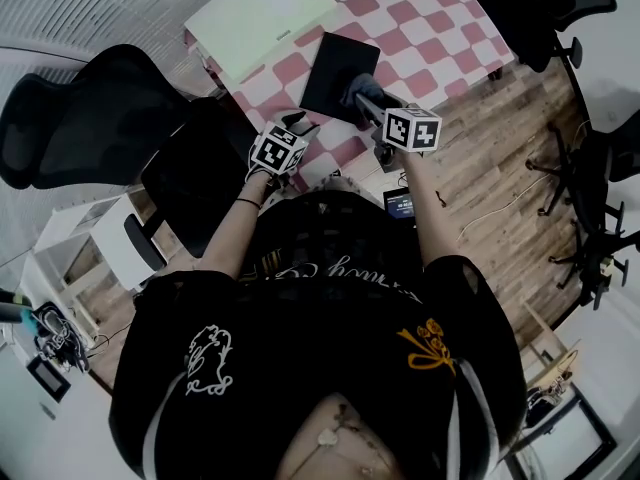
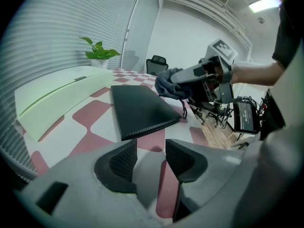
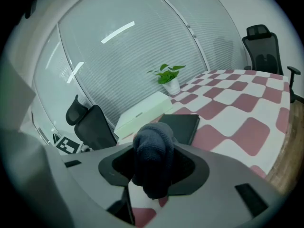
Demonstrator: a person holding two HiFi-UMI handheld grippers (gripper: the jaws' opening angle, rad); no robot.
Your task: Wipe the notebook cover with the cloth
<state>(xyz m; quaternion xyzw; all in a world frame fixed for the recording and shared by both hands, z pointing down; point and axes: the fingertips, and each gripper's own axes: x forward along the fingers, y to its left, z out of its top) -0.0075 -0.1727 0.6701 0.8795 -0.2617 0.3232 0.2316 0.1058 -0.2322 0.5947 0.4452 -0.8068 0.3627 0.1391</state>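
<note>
Head view, both forearms stretched over the checkered table (image 1: 440,18).
Right gripper (image 1: 366,102) pinching the cloth (image 3: 152,158) at notebook's (image 1: 335,68) 4 o'clock; left gripper's (image 2: 151,161) jaws spread, empty.

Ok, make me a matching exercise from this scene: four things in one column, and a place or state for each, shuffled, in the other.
Things:
1. notebook
2. cloth
3. left gripper
4. potted plant

Places or states:
A. clamped in the right gripper
B. lying flat on the checked table
C. open, nothing between its jaws
D. standing at the table's far edge

Pairs: 1-B, 2-A, 3-C, 4-D
</note>
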